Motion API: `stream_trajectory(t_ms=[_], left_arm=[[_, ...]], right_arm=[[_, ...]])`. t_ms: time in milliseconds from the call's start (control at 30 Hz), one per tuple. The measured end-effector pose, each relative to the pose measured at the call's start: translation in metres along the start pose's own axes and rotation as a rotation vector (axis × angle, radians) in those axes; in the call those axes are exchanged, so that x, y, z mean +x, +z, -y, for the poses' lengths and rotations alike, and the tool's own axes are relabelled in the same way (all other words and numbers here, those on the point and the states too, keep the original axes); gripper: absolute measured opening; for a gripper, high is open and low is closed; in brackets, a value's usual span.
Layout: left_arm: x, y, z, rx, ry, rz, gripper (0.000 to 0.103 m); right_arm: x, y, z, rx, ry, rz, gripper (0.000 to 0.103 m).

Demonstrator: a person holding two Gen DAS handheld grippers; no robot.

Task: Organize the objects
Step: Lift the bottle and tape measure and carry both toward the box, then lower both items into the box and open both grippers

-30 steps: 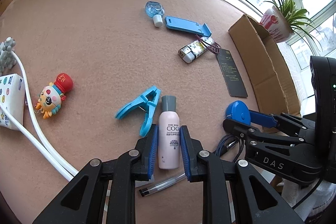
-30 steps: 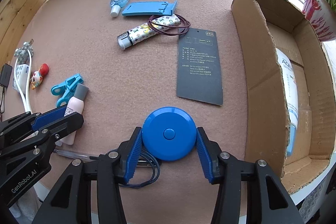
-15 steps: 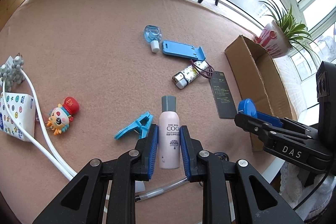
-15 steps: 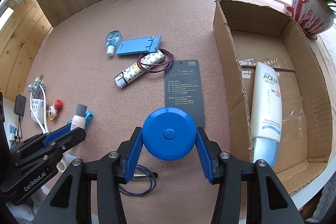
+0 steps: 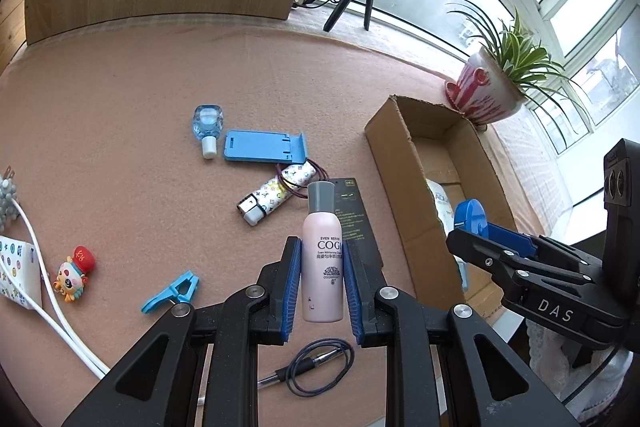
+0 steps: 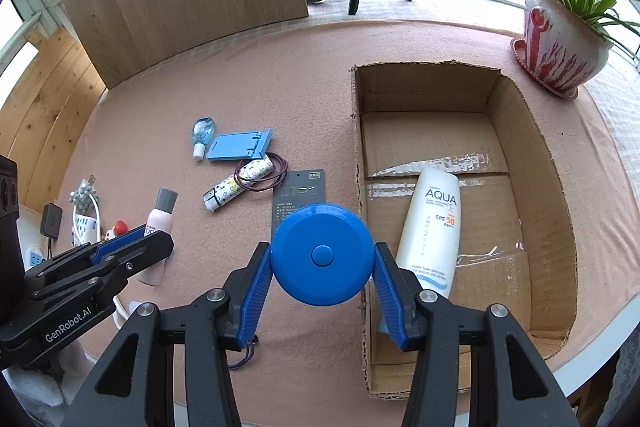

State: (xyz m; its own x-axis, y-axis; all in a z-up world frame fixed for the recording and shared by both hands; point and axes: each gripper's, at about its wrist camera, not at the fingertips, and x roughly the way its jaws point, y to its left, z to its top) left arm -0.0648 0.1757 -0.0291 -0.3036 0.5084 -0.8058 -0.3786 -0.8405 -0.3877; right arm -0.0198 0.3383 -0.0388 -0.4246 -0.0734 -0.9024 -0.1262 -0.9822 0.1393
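Note:
My left gripper [image 5: 322, 259] is shut on a pink bottle with a grey cap [image 5: 322, 251] and holds it in the air above the table. The bottle also shows in the right wrist view [image 6: 160, 219]. My right gripper [image 6: 323, 263] is shut on a round blue tape measure [image 6: 323, 254], held above the left wall of the open cardboard box [image 6: 528, 131]. The tape measure also shows in the left wrist view [image 5: 472, 213]. A white AQUA tube [image 6: 436, 227] lies in the box.
On the pink felt lie a blue phone stand [image 5: 264, 146], a small clear blue bottle [image 5: 208, 125], a patterned lighter with a hair tie [image 5: 276, 193], a black card [image 6: 300, 197], a blue clip [image 5: 170, 291], a toy keychain [image 5: 74, 273], a pen with cord [image 5: 316, 363]. A potted plant [image 6: 560, 39] stands at back right.
Both grippers have risen well above the table with their objects. The right one has moved right toward the box; the whole box and the tube inside it have come into view.

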Motion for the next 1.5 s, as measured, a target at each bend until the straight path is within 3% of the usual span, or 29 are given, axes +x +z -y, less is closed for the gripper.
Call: stream_trajectory(t_ms=[400, 667, 1100, 1233, 1500], left_arm=[[0.033, 0.02, 0.09, 0.107, -0.061, -0.005, 0.023], [0.063, 0.025, 0.127, 0.137, -0.063, -0.03, 0.023], [0.083, 0.032, 0.152, 0.167, -0.018, -0.033, 0.023], [0.083, 0.033, 0.153, 0.168, -0.006, -0.035, 0.027], [0.081, 0.032, 0.149, 0.174, 0.008, -0.033, 0.027]], right_arm=[[-0.022, -0.006, 0.074, 0.055, -0.079, 0.041, 0.046], [-0.025, -0.015, 0.104, 0.074, -0.096, 0.049, 0.046], [-0.02, -0.017, 0.124, 0.08, -0.07, 0.047, 0.046], [-0.019, -0.016, 0.123, 0.071, -0.063, 0.054, 0.047], [-0.017, -0.014, 0.12, 0.064, -0.058, 0.053, 0.054]])
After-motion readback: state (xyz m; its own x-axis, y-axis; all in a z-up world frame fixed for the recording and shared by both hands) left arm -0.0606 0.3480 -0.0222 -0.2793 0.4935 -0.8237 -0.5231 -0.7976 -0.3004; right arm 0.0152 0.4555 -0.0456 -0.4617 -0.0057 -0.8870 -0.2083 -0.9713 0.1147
